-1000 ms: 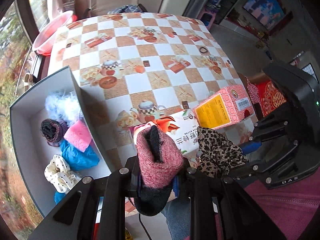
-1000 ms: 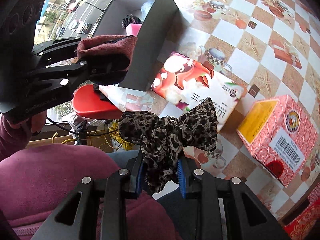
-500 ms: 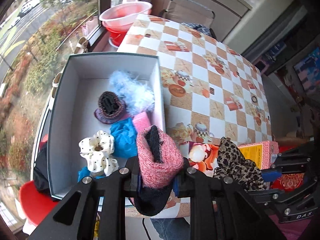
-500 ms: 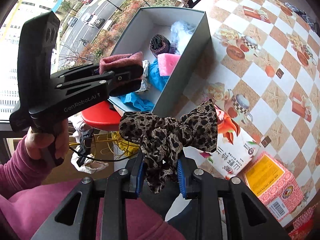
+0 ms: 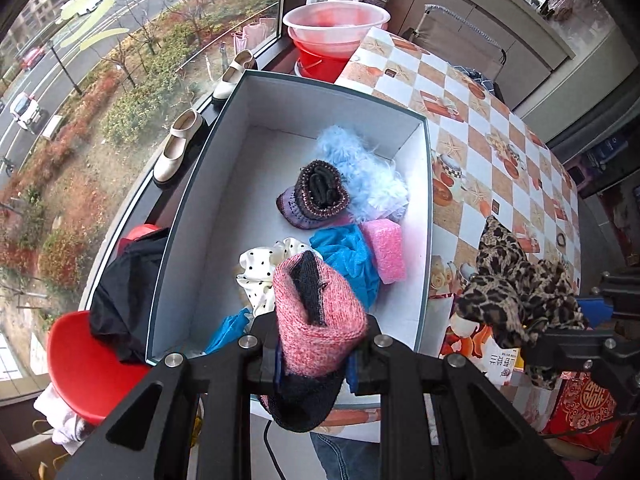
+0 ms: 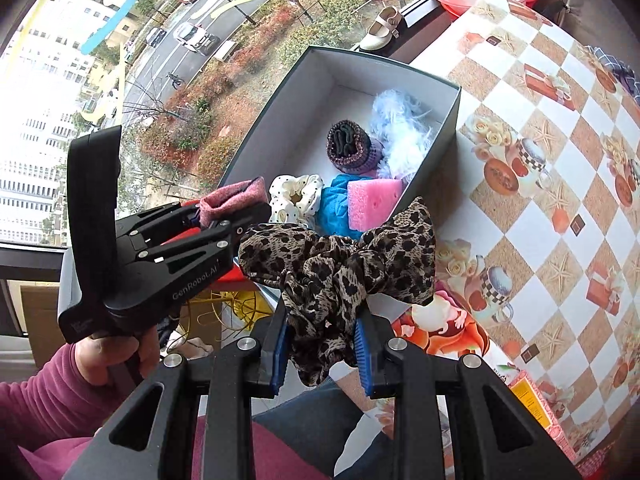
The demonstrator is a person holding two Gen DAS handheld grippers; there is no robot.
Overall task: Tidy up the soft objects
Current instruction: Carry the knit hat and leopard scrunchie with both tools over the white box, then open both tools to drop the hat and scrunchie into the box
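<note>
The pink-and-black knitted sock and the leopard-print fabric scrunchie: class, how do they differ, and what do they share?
The pink-and-black knitted sock is thick, rolled knit; the leopard-print fabric scrunchie is thin, ruffled cloth. The sock sits in the left gripper over the grey box; the scrunchie in the right gripper beside it. Both are soft and clamped.

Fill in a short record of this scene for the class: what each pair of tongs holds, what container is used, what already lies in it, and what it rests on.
left tongs: shut on pink knitted sock
right tongs: shut on leopard scrunchie
container: open grey box
already inside: fluffy blue item, purple knit piece, pink sponge, blue cloth, polka-dot scrunchie
support: checkered tablecloth
</note>
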